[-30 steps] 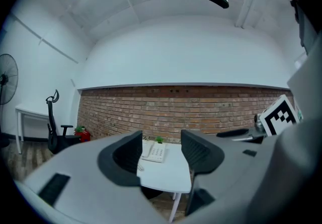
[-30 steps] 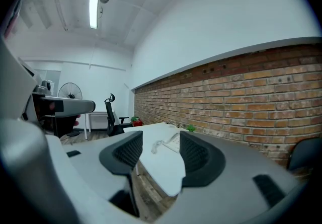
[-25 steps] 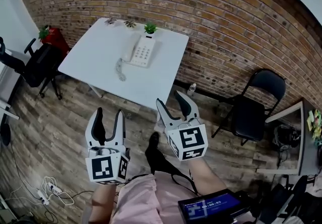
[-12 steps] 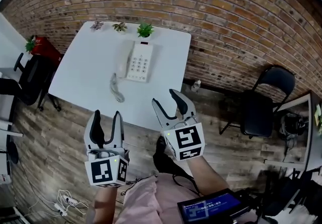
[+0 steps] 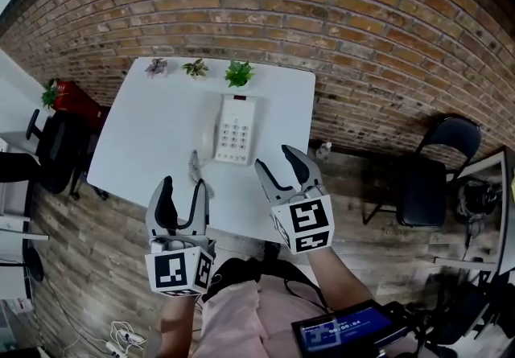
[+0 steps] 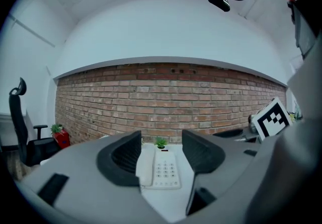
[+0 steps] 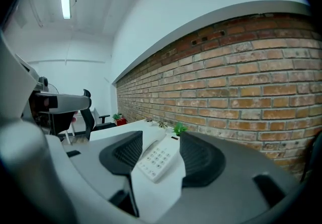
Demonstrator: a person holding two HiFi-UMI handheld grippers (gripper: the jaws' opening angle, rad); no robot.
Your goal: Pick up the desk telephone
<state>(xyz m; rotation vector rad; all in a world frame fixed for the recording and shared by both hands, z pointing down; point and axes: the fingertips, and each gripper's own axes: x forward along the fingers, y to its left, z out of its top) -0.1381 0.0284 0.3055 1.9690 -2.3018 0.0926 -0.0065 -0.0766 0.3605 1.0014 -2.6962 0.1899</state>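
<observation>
A white desk telephone point(image 5: 235, 129) lies on the white table point(image 5: 153, 131), its handset on its left side and a coiled cord point(image 5: 195, 165) trailing toward the near edge. My left gripper point(image 5: 183, 185) hovers over the table's near edge, just short of the cord; its jaws are opening slightly with nothing between them. My right gripper point(image 5: 276, 157) is open and empty, near the phone's front right corner. In the left gripper view the telephone point(image 6: 165, 170) shows between the gripper's point(image 6: 161, 150) jaws, farther ahead. The right gripper view frames the telephone point(image 7: 157, 158) the same way.
Three small potted plants point(image 5: 238, 72) stand along the table's far edge against the brick wall point(image 5: 322, 18). A black folding chair point(image 5: 430, 171) is at the right and an office chair point(image 5: 48, 147) at the left. A bottle point(image 5: 324, 149) stands on the floor by the wall.
Both grippers have moved forward toward the table and now reach over its near edge. The telephone looks closer and larger in the head view.
</observation>
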